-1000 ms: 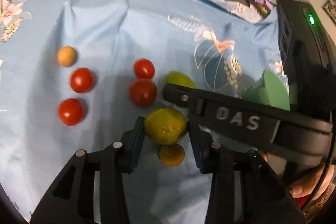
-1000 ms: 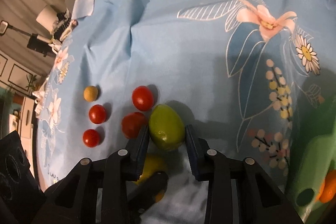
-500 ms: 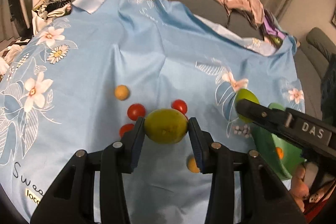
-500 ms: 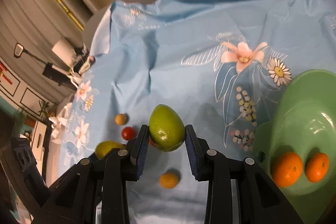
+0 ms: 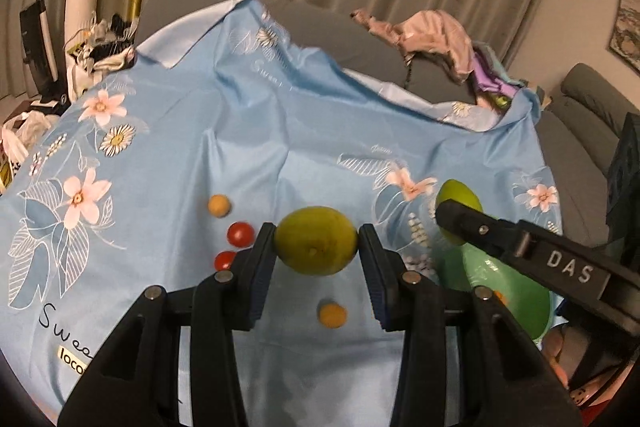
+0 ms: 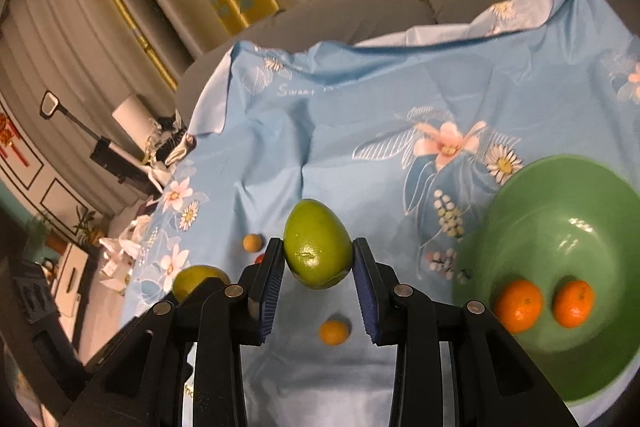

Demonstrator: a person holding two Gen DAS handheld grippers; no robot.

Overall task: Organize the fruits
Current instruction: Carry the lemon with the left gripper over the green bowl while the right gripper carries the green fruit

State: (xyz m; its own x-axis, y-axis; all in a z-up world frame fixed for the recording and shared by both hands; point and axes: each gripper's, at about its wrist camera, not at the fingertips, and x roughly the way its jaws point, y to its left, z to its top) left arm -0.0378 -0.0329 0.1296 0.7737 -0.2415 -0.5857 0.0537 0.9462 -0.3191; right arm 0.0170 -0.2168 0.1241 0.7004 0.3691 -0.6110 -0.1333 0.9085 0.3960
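Because each fruit is pinched only at its rounded sides, either could slip out before reaching the green bowl (image 6: 516, 195). The left gripper (image 5: 317, 247) clamps a yellow-green lemon (image 5: 316, 241) aloft, left of the bowl; the right gripper (image 6: 318, 259) grips a green mango (image 6: 316, 247) nearer the bowl (two oranges (image 6: 518, 305) already inside). Both point forward, level, above the blue cloth (image 5: 240, 131).

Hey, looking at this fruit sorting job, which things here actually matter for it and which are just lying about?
Part of the job:
- yellow-green lemon in left gripper
- green egg-shaped mango in right gripper
- green plastic bowl holding two orange tangerines
- red cherry tomatoes
- small orange round fruit

Lying about:
- pink crumpled clothing
- blue floral cloth
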